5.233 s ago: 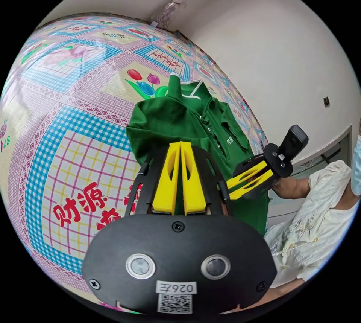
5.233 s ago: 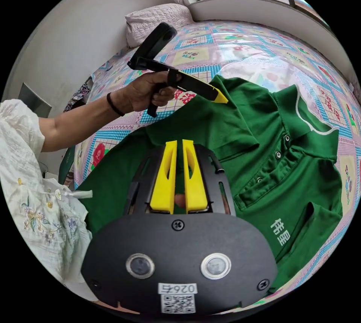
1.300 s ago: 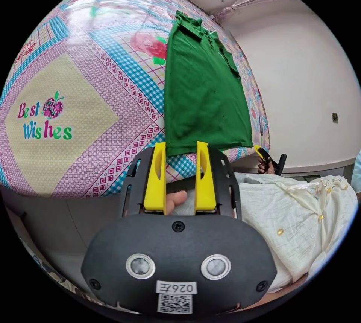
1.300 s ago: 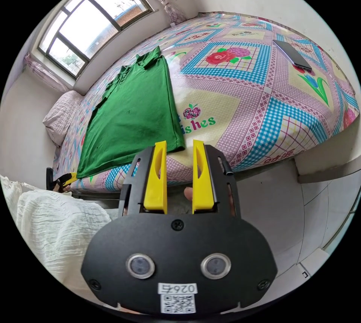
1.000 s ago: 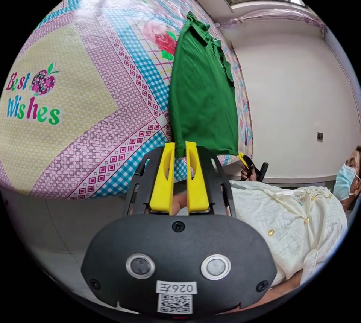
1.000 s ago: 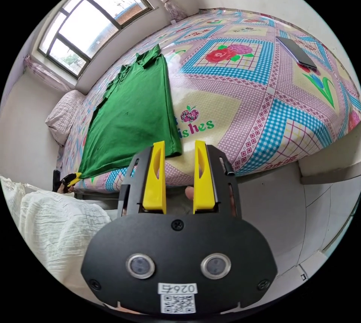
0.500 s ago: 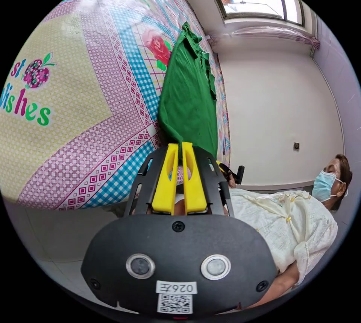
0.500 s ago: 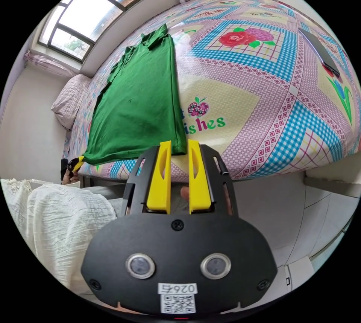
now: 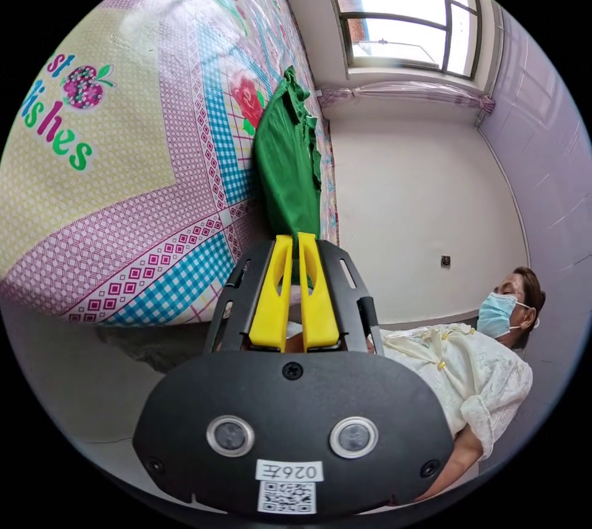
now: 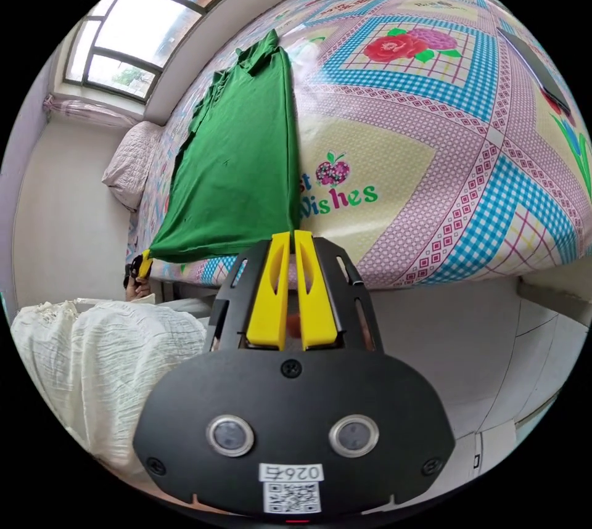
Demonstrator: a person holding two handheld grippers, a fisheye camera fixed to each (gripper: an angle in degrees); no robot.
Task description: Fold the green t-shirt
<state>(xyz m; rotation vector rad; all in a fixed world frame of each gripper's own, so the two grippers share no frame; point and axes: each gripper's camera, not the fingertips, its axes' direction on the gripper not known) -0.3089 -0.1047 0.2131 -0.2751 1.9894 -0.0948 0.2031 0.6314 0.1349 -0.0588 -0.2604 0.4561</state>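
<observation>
Since half a second ago we have closed our right gripper at the near hem corner of the dark green short-sleeved polo t-shirt, where its 2 yellow jaws stood apart before; now only a thin slit remains between them, and the cloth runs down to their tips. Whether the hem is truly pinched there we cannot tell, because the tips hide the meeting point. Our left gripper was already closed then and is closed now, its 2 yellow jaws nearly touching with a strip of green cloth visible in the gap between them, so we judge it has the other hem corner. From the right gripper view that left gripper shows as a small yellow tip at the far hem corner, beside the person's cream blouse.

The t-shirt lies flat and narrowed lengthwise on the bed with the pink, blue and yellow patterned bedsheet, collar toward the window and grey pillow, hem at the bed edge nearest us. A dark flat phone-like object rests well apart on the sheet.

We read this as the start of the crosswise fold: both hem corners taken, nothing lifted yet. Next we likely need to raise both corners together, keep the hem taut and level, and carry it up toward the collar so the bottom half lands squarely.
</observation>
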